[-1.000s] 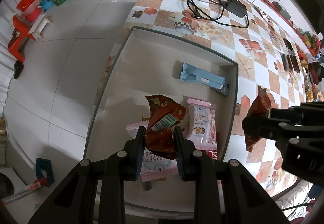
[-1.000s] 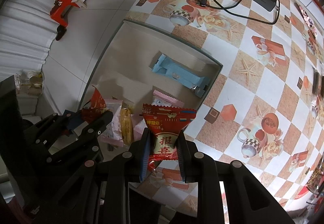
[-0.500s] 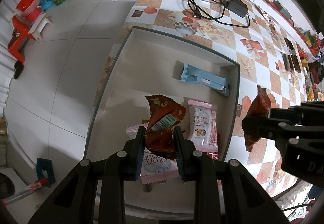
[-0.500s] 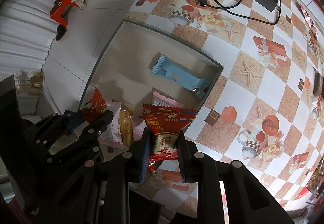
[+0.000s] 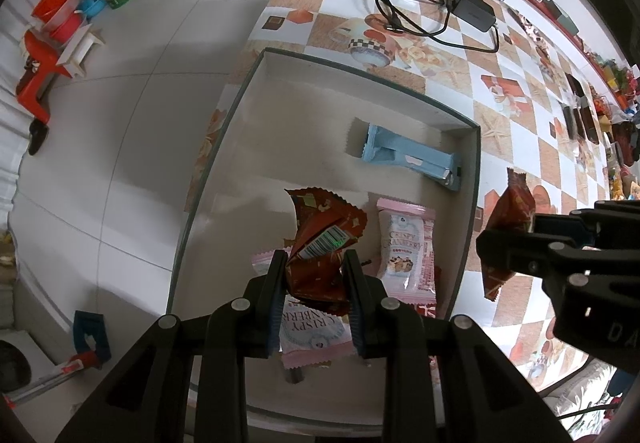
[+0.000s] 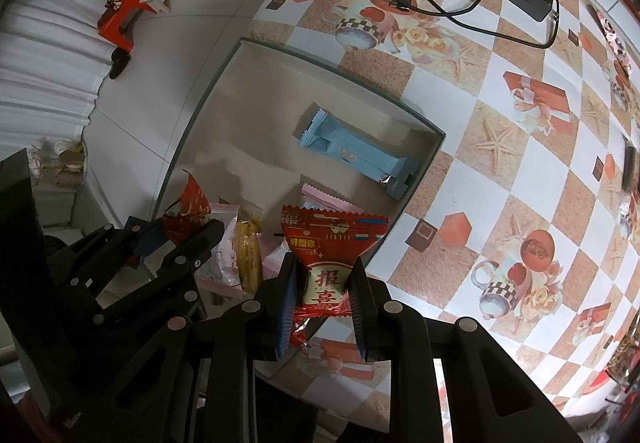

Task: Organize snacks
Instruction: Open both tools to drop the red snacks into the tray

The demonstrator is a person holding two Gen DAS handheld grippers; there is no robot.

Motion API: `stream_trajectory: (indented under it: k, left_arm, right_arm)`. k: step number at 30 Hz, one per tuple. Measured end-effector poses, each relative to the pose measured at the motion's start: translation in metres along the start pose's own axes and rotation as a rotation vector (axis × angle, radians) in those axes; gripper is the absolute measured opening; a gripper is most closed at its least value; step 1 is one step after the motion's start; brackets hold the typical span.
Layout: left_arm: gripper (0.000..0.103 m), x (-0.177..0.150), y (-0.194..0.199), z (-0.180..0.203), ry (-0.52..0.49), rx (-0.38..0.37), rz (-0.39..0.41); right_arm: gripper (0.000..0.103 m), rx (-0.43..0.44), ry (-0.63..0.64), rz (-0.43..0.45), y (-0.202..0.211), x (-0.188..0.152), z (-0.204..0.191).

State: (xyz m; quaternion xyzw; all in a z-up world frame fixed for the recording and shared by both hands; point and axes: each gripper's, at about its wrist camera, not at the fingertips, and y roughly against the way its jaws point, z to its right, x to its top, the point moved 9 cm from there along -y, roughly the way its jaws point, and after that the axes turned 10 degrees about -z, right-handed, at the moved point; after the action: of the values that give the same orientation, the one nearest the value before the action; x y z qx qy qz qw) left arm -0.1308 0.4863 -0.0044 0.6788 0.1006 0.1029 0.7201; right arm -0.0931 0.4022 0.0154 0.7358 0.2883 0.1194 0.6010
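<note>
My left gripper (image 5: 316, 263) is shut on a crumpled red snack packet (image 5: 326, 243) and hangs over the near part of the shallow white box (image 5: 256, 91). In that box lie a light blue wafer bar (image 5: 408, 159) by the far right wall and pink "Crispy Cranberry" packets (image 5: 408, 251) under and beside my fingers. My right gripper (image 6: 322, 275) is shut on a red snack packet with Chinese characters (image 6: 328, 243), held above the box's right rim. The right gripper also shows in the left wrist view (image 5: 520, 239), and the left gripper in the right wrist view (image 6: 188, 231).
The box sits at the corner of a table with a checkered printed cloth (image 6: 500, 163). A black power adapter and coiled cable (image 5: 472, 9) lie farther back. More snacks crowd the table's far right edge (image 5: 616, 147). Tiled floor with a red stool (image 5: 40, 55) and buckets lies left.
</note>
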Motion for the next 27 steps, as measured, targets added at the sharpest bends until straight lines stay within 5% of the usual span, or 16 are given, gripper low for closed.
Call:
stream_trajectory:
  k: [15,17,19,23,25,26,27]
  left_arm:
    - [0.032,0.011,-0.021,-0.002,-0.005,0.026,-0.038]
    - [0.047,0.013,-0.023,-0.003,-0.003,0.030,-0.041]
    - [0.075,0.014,-0.021,-0.007,0.003,0.058,-0.029]
    - [0.081,0.011,-0.018,-0.009,0.016,0.023,-0.028]
    - [0.087,0.009,-0.016,-0.012,0.019,0.045,-0.019]
    - [0.090,0.009,-0.015,-0.013,0.017,0.064,-0.014]
    - [0.098,0.008,-0.014,-0.014,0.014,0.079,-0.014]
  right_arm:
    - [0.026,0.033,-0.033,-0.034,-0.028,0.016,0.006]
    - [0.026,0.035,-0.043,-0.040,-0.032,0.017,0.007]
    - [0.026,0.040,-0.060,-0.045,-0.035,0.015,0.010]
    - [0.027,0.043,-0.080,-0.052,-0.035,0.013,0.014]
    - [0.040,0.029,-0.082,-0.056,-0.035,0.013,0.018]
    - [0.070,0.019,-0.086,-0.052,-0.033,0.012,0.020]
    - [0.084,0.003,-0.090,-0.034,-0.028,0.012,0.023]
